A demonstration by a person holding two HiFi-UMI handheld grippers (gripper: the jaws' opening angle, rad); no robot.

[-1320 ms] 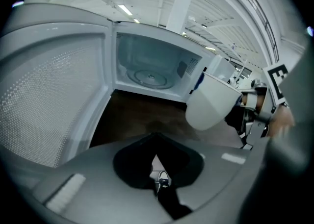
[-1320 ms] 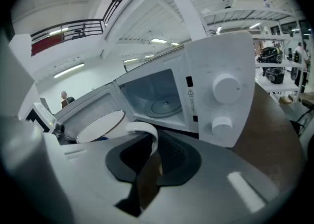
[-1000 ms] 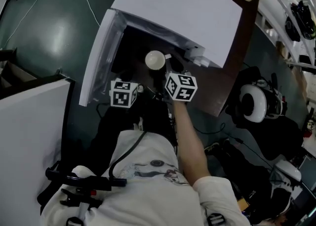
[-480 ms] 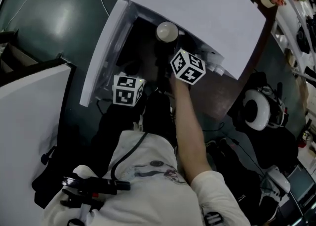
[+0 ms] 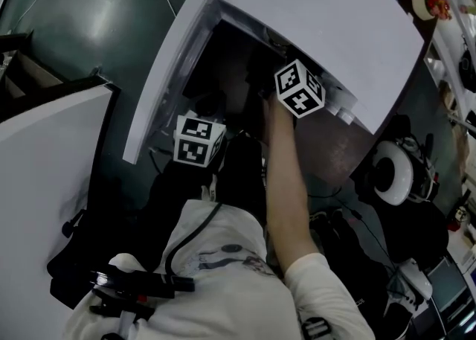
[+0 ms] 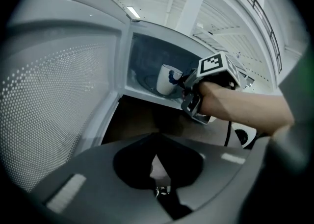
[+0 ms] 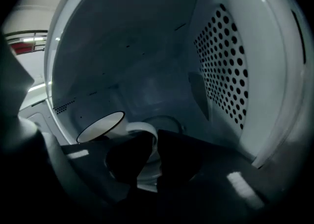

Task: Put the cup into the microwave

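Currently the right gripper [image 7: 151, 155] is pinching the handle of the white cup [image 7: 104, 124], with its jaws pressing together on that loop. The cup is hanging tilted inside the microwave [image 5: 320, 22], at the lower left of the right gripper view; I cannot tell whether it is touching the cavity floor. The left gripper [image 6: 156, 171] is idling below the open door [image 6: 59, 95], jaws pressed together on nothing.

Letting go while the cup is leaning would probably be tipping it onto its side. Setting it down this near the front sill could also be leaving it in the door's path. The perforated wall [image 7: 221, 61] at the right is standing well apart, and the glass turntable [image 7: 164, 119] farther in is offering open room.
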